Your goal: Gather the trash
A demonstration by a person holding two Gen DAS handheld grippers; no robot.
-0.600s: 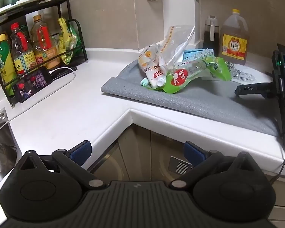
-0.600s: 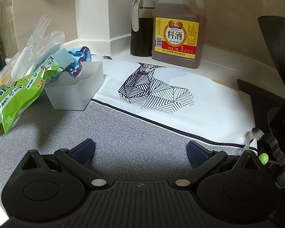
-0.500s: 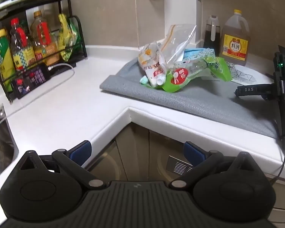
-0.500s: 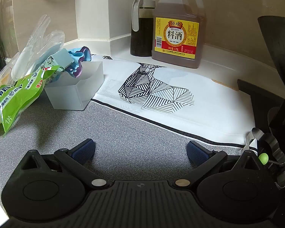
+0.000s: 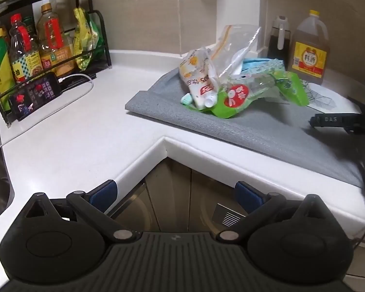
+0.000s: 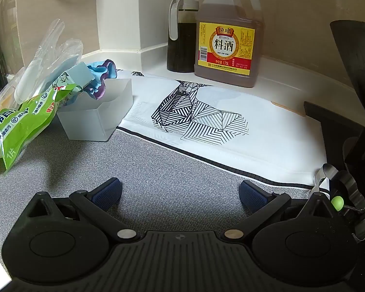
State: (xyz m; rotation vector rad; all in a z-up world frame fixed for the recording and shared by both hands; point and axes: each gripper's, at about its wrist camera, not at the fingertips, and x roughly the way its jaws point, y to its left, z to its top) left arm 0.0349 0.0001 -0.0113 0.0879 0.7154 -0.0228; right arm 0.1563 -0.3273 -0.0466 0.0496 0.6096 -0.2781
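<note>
Centre right of the left view, our heap of crumpled plastic wrappers (image 5: 233, 82) sits uncollected on the counter (image 5: 73, 131); both hand-held grippers, left (image 5: 175, 194) and right (image 6: 180, 192), spread empty.

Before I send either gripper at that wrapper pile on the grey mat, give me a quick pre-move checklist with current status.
1. Left gripper open and empty: ok.
2. Right gripper open and empty: ok.
3. Trash pile in view on the grey mat: ok; the green wrapper lies nearest the front.
4. Left path to the pile: ok; only counter edge and bare mat lie between.
5. Right side: the green wrapper leans against the translucent box; pulling may drag it: not ok.
6. A bin or bag to drop trash in: cannot tell; none in view.
</note>
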